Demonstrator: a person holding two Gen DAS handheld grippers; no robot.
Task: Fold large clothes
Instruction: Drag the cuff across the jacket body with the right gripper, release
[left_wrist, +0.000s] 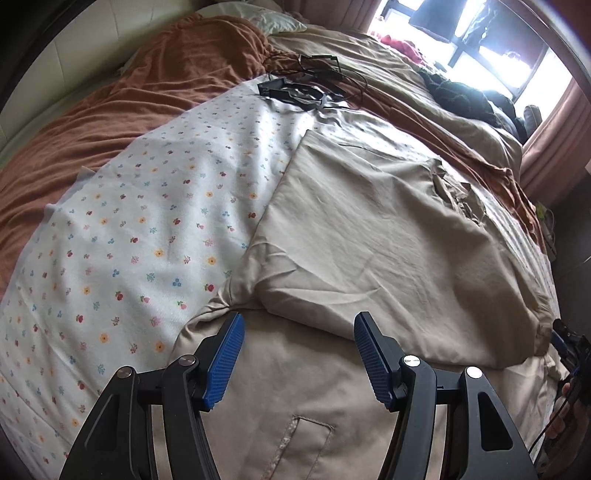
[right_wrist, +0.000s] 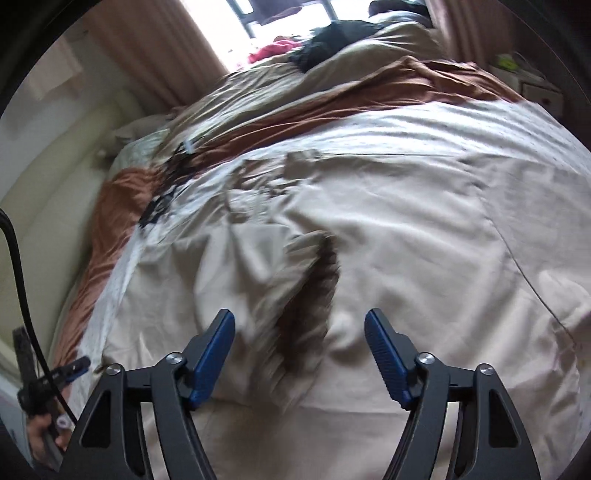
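Observation:
A large beige garment (left_wrist: 369, 229) lies spread on the bed, with one part folded over onto the rest and a pocket slit (left_wrist: 310, 435) near the camera. My left gripper (left_wrist: 300, 321) hovers open above the folded edge with nothing between its blue pads. The right wrist view is blurred. It shows the same beige garment (right_wrist: 406, 240) with a raised, shadowed crease (right_wrist: 310, 295) just ahead of my right gripper (right_wrist: 300, 317). That gripper is open and holds no cloth. A hand with the other gripper (right_wrist: 70, 369) shows at the left edge.
Under the garment lies a white floral sheet (left_wrist: 129, 229), with a rust-brown blanket (left_wrist: 147, 92) beyond it. Black cables and a small device (left_wrist: 303, 85) sit near the far side. Dark and red clothes (left_wrist: 461, 92) are piled by the window. A cream headboard (right_wrist: 44, 206) borders the bed.

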